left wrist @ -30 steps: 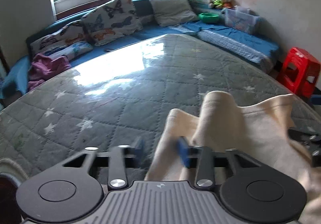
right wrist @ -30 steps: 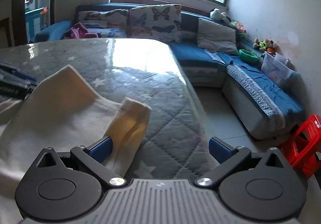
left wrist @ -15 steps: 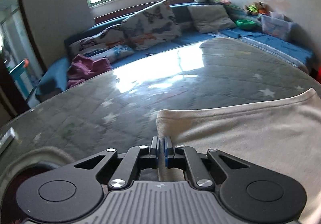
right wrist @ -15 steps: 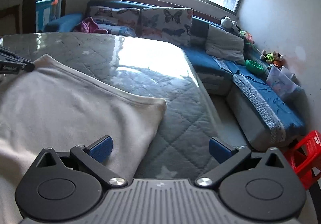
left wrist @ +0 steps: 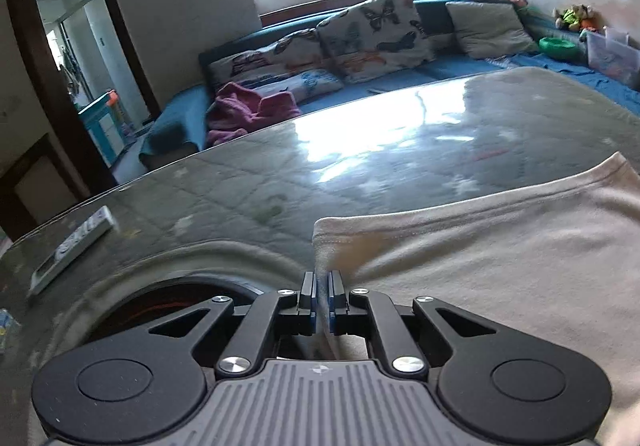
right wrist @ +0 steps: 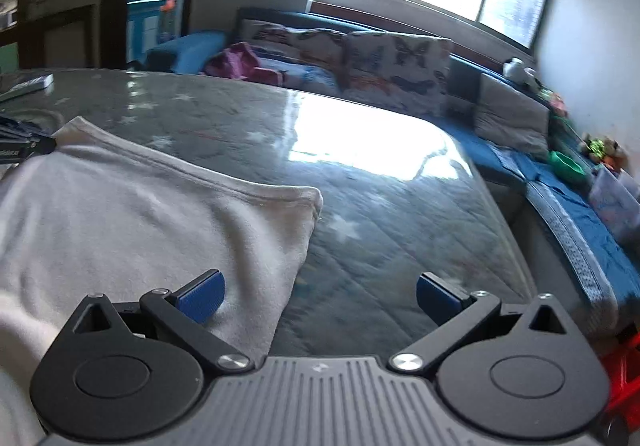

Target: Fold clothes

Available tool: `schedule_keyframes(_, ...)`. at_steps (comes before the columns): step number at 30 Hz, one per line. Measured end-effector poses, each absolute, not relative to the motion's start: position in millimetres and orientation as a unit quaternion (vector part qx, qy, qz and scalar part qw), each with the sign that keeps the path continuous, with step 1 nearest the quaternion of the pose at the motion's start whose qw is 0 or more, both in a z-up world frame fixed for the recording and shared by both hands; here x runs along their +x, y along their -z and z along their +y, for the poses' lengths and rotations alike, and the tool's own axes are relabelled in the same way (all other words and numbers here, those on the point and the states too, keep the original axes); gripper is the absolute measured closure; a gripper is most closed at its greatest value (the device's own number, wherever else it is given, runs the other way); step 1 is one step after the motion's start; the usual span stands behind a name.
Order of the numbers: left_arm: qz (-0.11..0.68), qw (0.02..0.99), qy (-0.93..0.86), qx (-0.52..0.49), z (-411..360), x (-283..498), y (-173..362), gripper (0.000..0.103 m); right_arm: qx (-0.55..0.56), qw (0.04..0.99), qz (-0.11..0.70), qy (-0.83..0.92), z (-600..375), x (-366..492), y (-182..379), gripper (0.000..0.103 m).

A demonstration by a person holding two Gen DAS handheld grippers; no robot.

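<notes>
Left hand-held gripper (left wrist: 321,300) is pinched tight on the cream shirt's (left wrist: 480,266) edge, so you can drag that side flat on the counter (left wrist: 400,150). Right hand-held gripper (right wrist: 319,296) hangs wide apart over the other corner, gripping nothing.

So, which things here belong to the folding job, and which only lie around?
Belongs to the job:
- cream garment
- left claw, shut on the garment's edge
- right claw, open
- quilted table

Just lying about:
- remote control
- pink cloth on the sofa
- butterfly cushions
- green bowl
</notes>
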State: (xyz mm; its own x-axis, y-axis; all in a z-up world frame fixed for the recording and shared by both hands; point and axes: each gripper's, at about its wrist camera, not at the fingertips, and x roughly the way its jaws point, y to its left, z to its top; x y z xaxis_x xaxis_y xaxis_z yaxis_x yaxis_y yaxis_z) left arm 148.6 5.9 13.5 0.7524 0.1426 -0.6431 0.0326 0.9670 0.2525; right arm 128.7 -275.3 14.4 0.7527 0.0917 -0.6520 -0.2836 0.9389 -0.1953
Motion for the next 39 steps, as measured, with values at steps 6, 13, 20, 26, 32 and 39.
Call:
schedule_keyframes(6, 0.356, 0.925, -0.05, 0.121, 10.6, 137.8, -18.2, 0.084, -0.182, 0.917, 0.323, -0.145, -246.5, 101.5, -20.3, 0.0)
schedule_keyframes(13, 0.349, 0.929, 0.028, 0.117, -32.7, 127.0, -35.1, 0.079, -0.229, 0.911, 0.292, -0.181, -215.7, 62.8, -22.9, 0.0)
schedule_keyframes(20, 0.35, 0.921, 0.07, 0.158, -73.4, 127.2, -18.2, 0.079, -0.267, 0.887, 0.287, -0.244, -193.1, 23.6, -21.6, 0.0)
schedule_keyframes(26, 0.334, 0.925, 0.062, 0.171, -76.5, 122.4, -12.6, 0.075, -0.289, 0.865, 0.283, -0.296, -188.4, -13.6, -19.9, 0.0)
schedule_keyframes(32, 0.323, 0.928, 0.057, 0.177, -77.2, 121.9, -10.6, 0.074, -0.28, 0.858, 0.288, -0.319, -197.6, -33.2, -22.9, 0.0)
schedule_keyframes(39, 0.313, 0.934, 0.048, 0.168, -70.7, 121.8, -9.2, 0.062, -0.258, 0.85, 0.31, -0.339, -206.9, -42.9, -21.9, 0.0)
